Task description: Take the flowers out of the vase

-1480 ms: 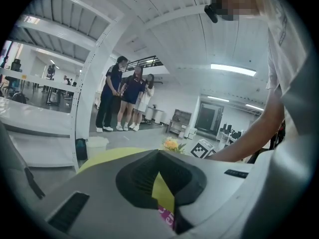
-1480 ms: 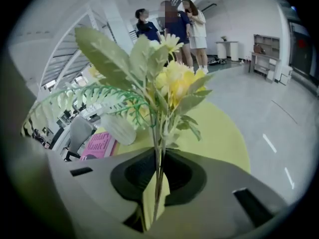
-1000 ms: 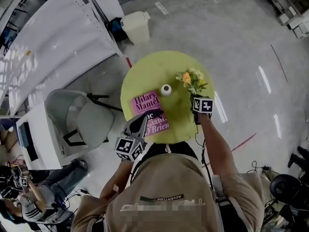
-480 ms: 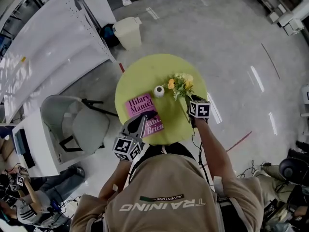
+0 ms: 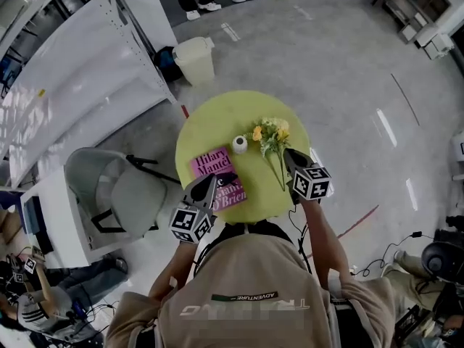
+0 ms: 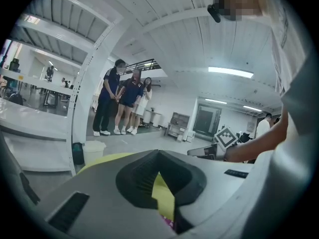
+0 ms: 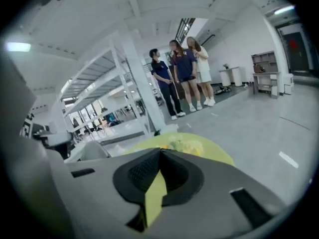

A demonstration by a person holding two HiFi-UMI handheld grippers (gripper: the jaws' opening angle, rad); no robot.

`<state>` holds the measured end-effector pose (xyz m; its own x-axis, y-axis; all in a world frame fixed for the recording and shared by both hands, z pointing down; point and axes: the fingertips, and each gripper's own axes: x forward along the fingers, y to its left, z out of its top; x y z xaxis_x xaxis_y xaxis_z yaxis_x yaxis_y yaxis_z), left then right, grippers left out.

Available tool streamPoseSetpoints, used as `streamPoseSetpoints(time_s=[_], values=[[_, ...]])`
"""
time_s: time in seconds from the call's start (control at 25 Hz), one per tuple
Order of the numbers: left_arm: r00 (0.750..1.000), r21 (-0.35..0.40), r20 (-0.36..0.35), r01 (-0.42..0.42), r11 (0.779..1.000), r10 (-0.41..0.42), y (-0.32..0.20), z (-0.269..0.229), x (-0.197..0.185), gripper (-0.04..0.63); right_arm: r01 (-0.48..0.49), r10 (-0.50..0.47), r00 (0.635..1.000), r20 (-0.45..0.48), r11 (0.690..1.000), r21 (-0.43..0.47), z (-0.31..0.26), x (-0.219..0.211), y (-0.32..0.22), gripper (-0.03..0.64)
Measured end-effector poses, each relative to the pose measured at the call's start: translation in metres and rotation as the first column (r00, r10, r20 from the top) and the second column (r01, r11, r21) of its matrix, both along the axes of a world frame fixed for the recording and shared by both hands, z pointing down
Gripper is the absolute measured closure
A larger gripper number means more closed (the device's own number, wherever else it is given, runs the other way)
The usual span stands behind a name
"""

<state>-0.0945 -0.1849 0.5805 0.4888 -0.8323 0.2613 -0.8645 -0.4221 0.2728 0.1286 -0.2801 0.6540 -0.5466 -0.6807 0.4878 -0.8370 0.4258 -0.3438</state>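
Left gripper (image 6: 158, 154) is shut empty, right gripper (image 7: 159, 151) just closed on nothing: its swing could knock the yellow flower bunch (image 5: 273, 131) off the round lime table (image 5: 217, 120)

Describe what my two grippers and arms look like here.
Both the left gripper and the right gripper are grey wedges with black ribbed pads, each carrying a cube of black-and-white square markers. The right one's jaws have just closed on nothing. Your beige short-sleeved T-shirt has printed lettering; a black cable trails by the right forearm.
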Motion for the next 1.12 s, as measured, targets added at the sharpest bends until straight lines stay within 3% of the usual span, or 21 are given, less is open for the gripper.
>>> streamPoseSetpoints(time_s=[0.16,0.32,0.52,0.64,0.92,1.12], values=[[1.000,0.034,0.011,0.000,0.999,-0.001,-0.002,-0.014,0.001,0.584,0.061,-0.079,0.991,0.111,0.985,0.160,-0.067,-0.018,0.014,0.618],[1.000,0.081,0.020,-0.001,0.997,-0.001,-0.004,-0.032,0.003,0.584,0.105,-0.146,0.979,0.142,0.958,0.266,-0.119,-0.032,0.028,0.618],[0.999,0.144,0.047,-0.010,0.990,0.003,-0.005,-0.063,0.012,0.585,0.190,-0.199,0.980,-0.007,0.925,0.328,-0.147,-0.041,0.043,0.618],[0.997,0.180,0.072,-0.007,0.984,-0.006,-0.006,-0.080,0.012,0.586,0.186,-0.169,0.982,-0.079,0.899,0.397,-0.164,-0.042,0.047,0.618],[0.994,0.219,0.093,0.043,0.975,-0.064,-0.011,-0.111,-0.003,0.584,0.233,-0.220,0.972,-0.084,0.857,0.459,-0.195,-0.066,0.060,0.620],[0.991,0.244,0.085,0.081,0.966,-0.105,-0.009,-0.127,-0.011,0.584,0.266,-0.259,0.962,-0.080,0.844,0.465,-0.202,-0.078,0.070,0.618]])
